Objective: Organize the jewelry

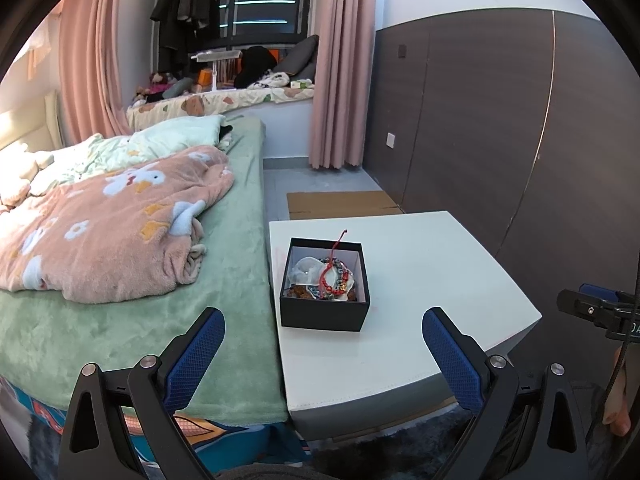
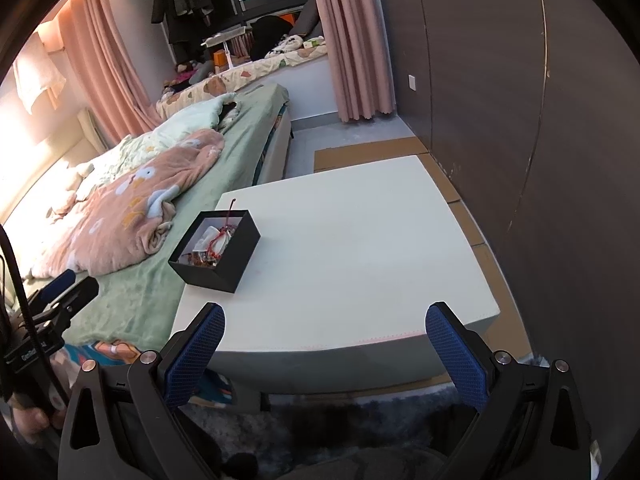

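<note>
A black open box (image 1: 325, 314) stands on the left part of a white table (image 1: 420, 280). It holds a tangle of jewelry (image 1: 324, 278): a red cord bracelet, bead bracelets and pale pieces; a red cord sticks up over the far rim. My left gripper (image 1: 323, 324) is open and empty, just short of the box's near side. In the right wrist view the box (image 2: 236, 256) sits at the table's left edge (image 2: 360, 260), with jewelry (image 2: 212, 246) inside. My right gripper (image 2: 324, 320) is open and empty at the table's near edge, right of the box.
A bed with a green cover (image 1: 224, 300) and pink blanket (image 1: 112, 224) adjoins the table's left side. Flat cardboard (image 1: 340, 204) lies on the floor behind the table. A dark wall panel (image 1: 500, 120) runs along the right. A dark rug (image 2: 340, 420) lies below.
</note>
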The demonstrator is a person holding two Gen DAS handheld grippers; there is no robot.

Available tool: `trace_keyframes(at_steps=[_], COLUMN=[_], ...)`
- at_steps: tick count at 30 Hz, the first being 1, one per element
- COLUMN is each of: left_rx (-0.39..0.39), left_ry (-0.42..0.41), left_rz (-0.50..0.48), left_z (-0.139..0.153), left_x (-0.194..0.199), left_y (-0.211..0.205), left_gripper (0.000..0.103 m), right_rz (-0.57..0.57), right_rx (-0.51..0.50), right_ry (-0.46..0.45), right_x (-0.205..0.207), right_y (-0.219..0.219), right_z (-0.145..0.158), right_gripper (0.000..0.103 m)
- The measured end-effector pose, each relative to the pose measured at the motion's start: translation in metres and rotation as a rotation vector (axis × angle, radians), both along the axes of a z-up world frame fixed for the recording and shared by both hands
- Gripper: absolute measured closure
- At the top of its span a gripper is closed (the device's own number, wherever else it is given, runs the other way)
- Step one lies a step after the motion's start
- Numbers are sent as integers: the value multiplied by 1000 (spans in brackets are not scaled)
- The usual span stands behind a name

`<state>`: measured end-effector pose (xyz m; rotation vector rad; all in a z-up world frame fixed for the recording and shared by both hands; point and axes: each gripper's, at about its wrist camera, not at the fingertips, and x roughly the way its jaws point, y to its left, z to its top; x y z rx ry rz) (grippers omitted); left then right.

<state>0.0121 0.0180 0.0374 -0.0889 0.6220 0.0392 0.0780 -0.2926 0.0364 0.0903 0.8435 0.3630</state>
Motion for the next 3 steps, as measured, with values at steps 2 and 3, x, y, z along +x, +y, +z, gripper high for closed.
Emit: trace_keyframes(at_steps=[2,3], left_rx=[4,6], left_ry=[4,7], left_rz=[-2,-4], left_z=[-1,-2], left_x=[1,2], left_y=[1,1], left_gripper=[4,4], right_rz=[0,-1], right_rx=[-2,-3], right_ry=[4,6], right_x=[0,1], right_y=[0,1], right_z=[-1,-2], right_gripper=[2,2])
